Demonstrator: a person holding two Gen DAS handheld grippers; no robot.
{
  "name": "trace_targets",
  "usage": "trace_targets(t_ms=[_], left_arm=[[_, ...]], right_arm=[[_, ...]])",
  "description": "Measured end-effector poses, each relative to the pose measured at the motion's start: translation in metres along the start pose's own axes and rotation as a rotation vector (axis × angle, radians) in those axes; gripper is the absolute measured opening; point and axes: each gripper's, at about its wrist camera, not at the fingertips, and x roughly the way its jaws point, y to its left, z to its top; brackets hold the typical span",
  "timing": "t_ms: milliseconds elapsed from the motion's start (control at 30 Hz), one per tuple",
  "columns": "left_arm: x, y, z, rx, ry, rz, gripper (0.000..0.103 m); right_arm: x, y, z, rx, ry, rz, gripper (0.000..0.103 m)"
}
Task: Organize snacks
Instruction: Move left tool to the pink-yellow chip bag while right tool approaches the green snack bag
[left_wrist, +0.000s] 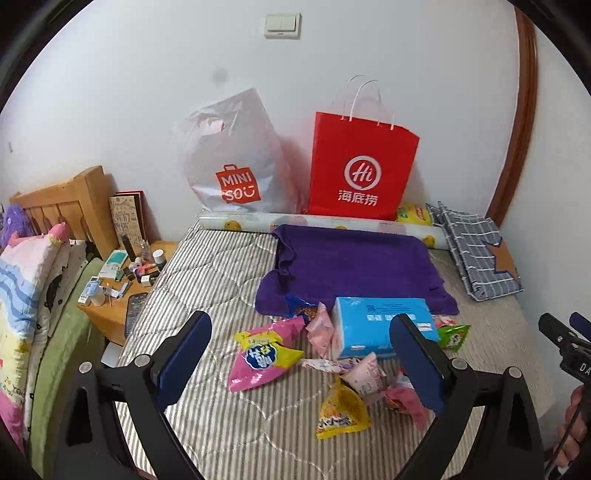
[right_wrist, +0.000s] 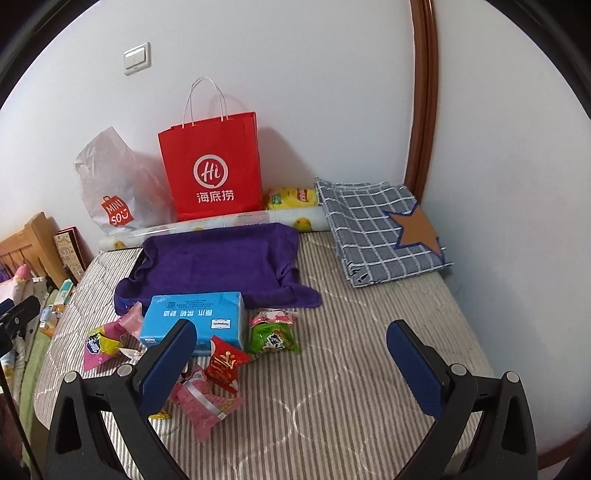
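Your left gripper (left_wrist: 299, 354) and right gripper (right_wrist: 291, 360) hover with jaws spread, holding nothing; the snack packets (left_wrist: 264, 354) lie scattered around the blue tissue box (left_wrist: 380, 325), below the purple towel (left_wrist: 354, 266), the red bag (left_wrist: 362, 166) upright at 12 o'clock, likely their destination

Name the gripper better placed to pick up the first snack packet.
Left, probably. The left gripper is open with the pink and yellow packet between its fingers in view. The right gripper frames mostly bare bedding; the snacks sit towards its left finger.
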Motion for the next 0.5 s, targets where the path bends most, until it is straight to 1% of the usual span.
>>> trace_targets(t_ms=[167, 267, 400, 467, 500], left_arm=[[0.025, 0.007, 0.0, 0.008, 0.011, 0.034, 0.097], [0.049, 0.015, -0.001, 0.008, 0.057, 0.056, 0.097], [0.082, 0.027, -0.007, -0.013, 0.118, 0.056, 0.096], [0.097, 0.03, -0.01, -0.015, 0.147, 0.058, 0.096], [0.103, 0.031, -0.012, -0.015, 0.157, 0.058, 0.094]], right_arm=[[0.028, -0.008, -0.005, -0.001, -0.014, 0.007, 0.103], [0.049, -0.009, -0.008, -0.01, 0.016, 0.002, 0.103], [0.081, -0.015, -0.012, -0.009, 0.062, -0.01, 0.103], [0.099, -0.021, -0.014, 0.011, 0.092, -0.002, 0.103], [0.107, -0.024, -0.013, 0.022, 0.104, 0.006, 0.103]])
